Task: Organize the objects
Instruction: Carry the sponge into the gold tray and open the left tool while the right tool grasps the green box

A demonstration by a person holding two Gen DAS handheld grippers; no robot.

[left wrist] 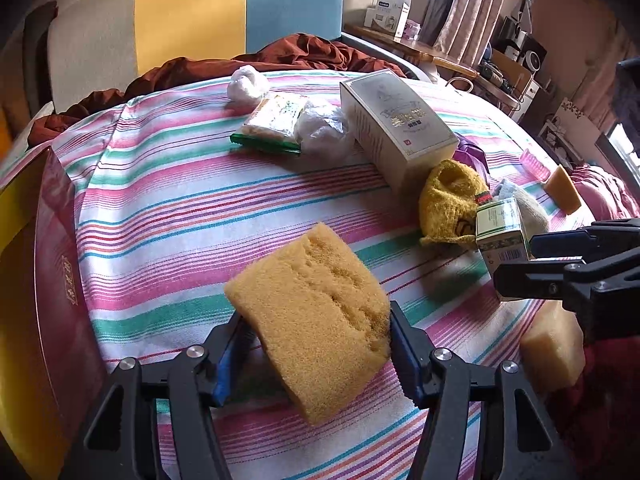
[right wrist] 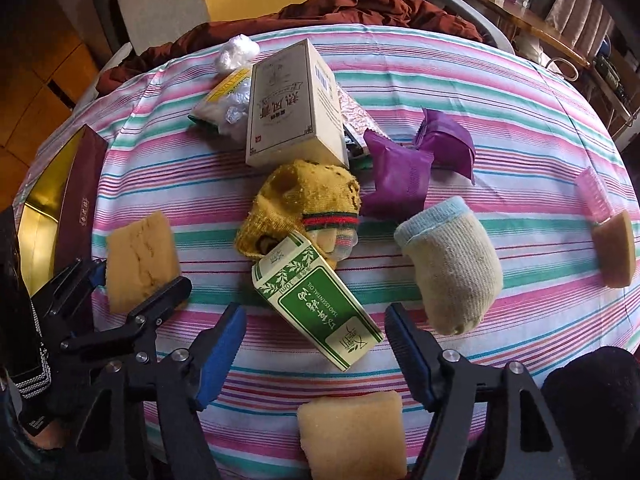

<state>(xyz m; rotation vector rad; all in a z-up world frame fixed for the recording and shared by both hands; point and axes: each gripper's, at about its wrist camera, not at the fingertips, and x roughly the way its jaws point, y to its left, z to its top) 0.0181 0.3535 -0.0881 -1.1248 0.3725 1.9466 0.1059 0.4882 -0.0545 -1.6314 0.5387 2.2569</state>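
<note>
Two grippers over a striped tabletop (right wrist: 480, 92) strewn with small things.
The grey box (right wrist: 288, 108) lies at the middle, a yellow sponge (left wrist: 316, 340) is clamped in the left gripper (left wrist: 316, 360) fingers above the cloth, and the green-and-white box (right wrist: 316, 304) lies between the right gripper (right wrist: 316, 344) fingers, which stand apart.

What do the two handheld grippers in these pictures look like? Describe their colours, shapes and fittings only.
Both match. The left gripper and the right gripper each have two black angular plastic arms with triangular cut-outs, joined by round silver bolts. The fingers carry blue ribbed pads on their inner faces. No cables or printed markings show on them. A black strap with a white pattern hangs beside the left gripper.
</note>
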